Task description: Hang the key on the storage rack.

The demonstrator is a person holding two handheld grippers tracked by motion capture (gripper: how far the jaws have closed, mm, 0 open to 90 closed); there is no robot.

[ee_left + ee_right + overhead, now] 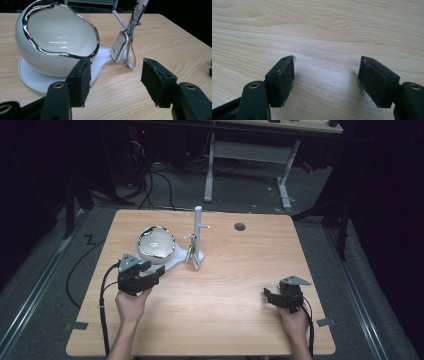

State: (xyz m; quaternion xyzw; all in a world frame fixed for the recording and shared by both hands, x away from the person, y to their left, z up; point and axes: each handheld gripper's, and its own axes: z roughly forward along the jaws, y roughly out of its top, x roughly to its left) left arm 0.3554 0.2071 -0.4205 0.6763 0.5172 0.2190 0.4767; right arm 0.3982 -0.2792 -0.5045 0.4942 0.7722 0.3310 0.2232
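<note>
- Hanging from the white stand's [198, 227] peg, the white key fob [120, 46] is judged light, rigid and free-swinging.
- Its flat sides are best pinched.
- Left gripper [113, 81] and right gripper [325, 80] are held apart, empty.

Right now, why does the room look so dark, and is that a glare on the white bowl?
High view: lit wooden table, surroundings nearly black. Left gripper view: sharp; the white bowl shows bright streaks inside and its chrome rim mirrors light. Right gripper view: even light on the wood grain, soft shadows under the right tongs.
</note>
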